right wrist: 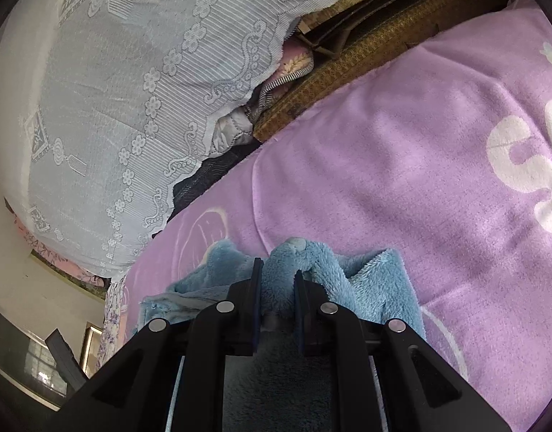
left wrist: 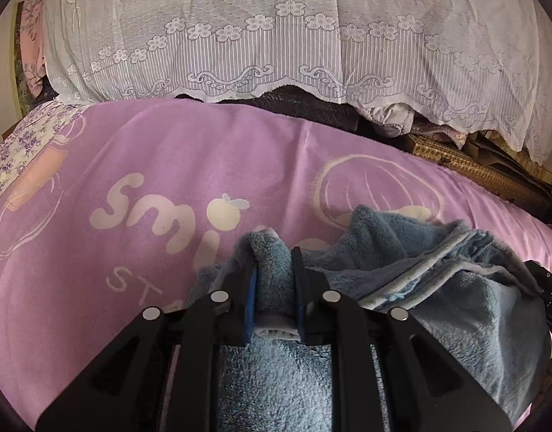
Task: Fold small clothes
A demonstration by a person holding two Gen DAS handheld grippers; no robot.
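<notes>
A fluffy blue garment (left wrist: 438,273) with a pale trimmed edge hangs bunched over a purple blanket (left wrist: 203,165) printed with white letters. My left gripper (left wrist: 274,255) is shut on a thick fold of that blue fleece, which bulges up between the pads. In the right wrist view the same blue garment (right wrist: 376,280) is pinched by my right gripper (right wrist: 278,268), also shut on a bunched fold. The rest of the cloth drapes below both grippers and hides their lower parts. A dark piece of the right gripper shows at the left wrist view's right edge.
A white lace cover (left wrist: 294,36) drapes over a pile behind the blanket, with dark cloth and a woven brown mat (right wrist: 348,57) under its hem. A floral sheet (left wrist: 27,136) lies at the left. A dark window or screen (right wrist: 27,356) sits low left.
</notes>
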